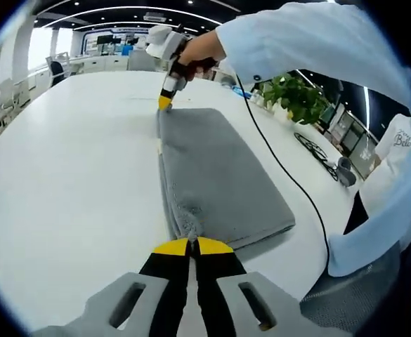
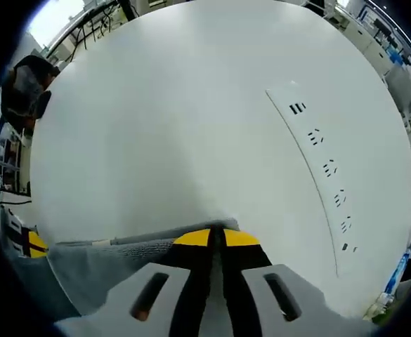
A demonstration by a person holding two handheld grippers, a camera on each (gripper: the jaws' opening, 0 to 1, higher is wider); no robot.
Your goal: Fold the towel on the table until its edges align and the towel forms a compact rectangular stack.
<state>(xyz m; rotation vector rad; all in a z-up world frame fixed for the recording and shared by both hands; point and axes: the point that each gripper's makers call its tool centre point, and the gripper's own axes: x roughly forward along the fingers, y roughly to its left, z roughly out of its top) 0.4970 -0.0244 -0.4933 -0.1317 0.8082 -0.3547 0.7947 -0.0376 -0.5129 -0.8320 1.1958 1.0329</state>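
A grey towel (image 1: pixel 219 175) lies folded into a long rectangle on the white table (image 1: pixel 72 175). At the bottom of the left gripper view, my left gripper (image 1: pixel 191 246) is shut, its yellow tips pinching the towel's near corner. At the towel's far corner, a hand holds my right gripper (image 1: pixel 164 102) tip down. In the right gripper view, the right gripper (image 2: pixel 216 237) is shut on the towel's (image 2: pixel 114 256) corner, with the folded edge running off to the left. The left gripper (image 2: pixel 35 243) shows small at that far end.
A black cable (image 1: pixel 282 168) trails across the table right of the towel. A potted plant (image 1: pixel 300 98) and small cups (image 1: pixel 344 172) stand near the right edge. A socket strip (image 2: pixel 324 168) is set into the table (image 2: pixel 177 126) past the right gripper. A mesh chair (image 1: pixel 342 295) sits bottom right.
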